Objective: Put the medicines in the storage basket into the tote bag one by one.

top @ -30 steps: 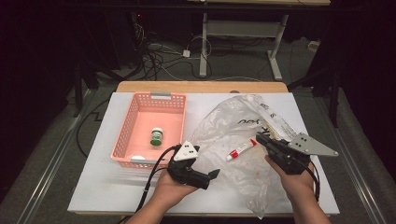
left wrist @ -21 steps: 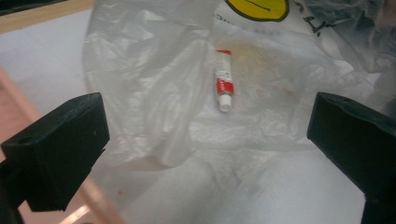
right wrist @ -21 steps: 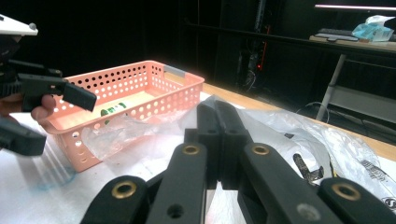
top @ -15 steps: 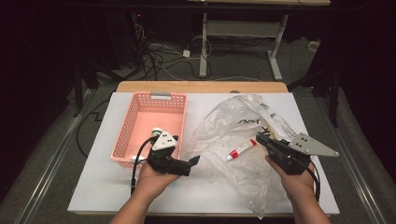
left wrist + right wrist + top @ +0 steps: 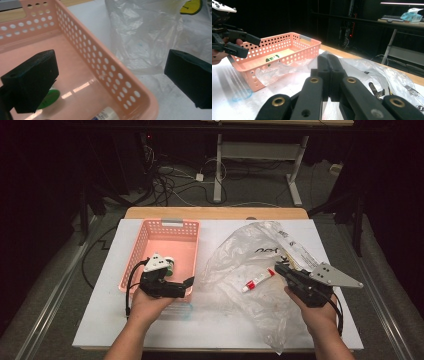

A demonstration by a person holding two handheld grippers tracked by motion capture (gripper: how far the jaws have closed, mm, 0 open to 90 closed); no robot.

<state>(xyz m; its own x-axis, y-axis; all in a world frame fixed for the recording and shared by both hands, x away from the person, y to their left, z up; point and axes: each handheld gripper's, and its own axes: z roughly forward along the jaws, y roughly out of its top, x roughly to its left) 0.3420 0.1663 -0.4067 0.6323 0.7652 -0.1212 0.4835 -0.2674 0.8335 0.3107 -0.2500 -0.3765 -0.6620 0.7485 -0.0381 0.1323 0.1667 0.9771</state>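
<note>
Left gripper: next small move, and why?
Probably swing the left gripper right toward the red-capped tube on the clear plastic bag. Its jaws stand open and empty over the pink basket, which already holds a green-capped bottle; the right gripper is shut at the bag.

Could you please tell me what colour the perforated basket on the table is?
The basket is salmon pink; the left gripper view shows it best.

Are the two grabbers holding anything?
Left gripper is open and empty over the basket. Right gripper is shut on the bag's edge, it seems.
</note>
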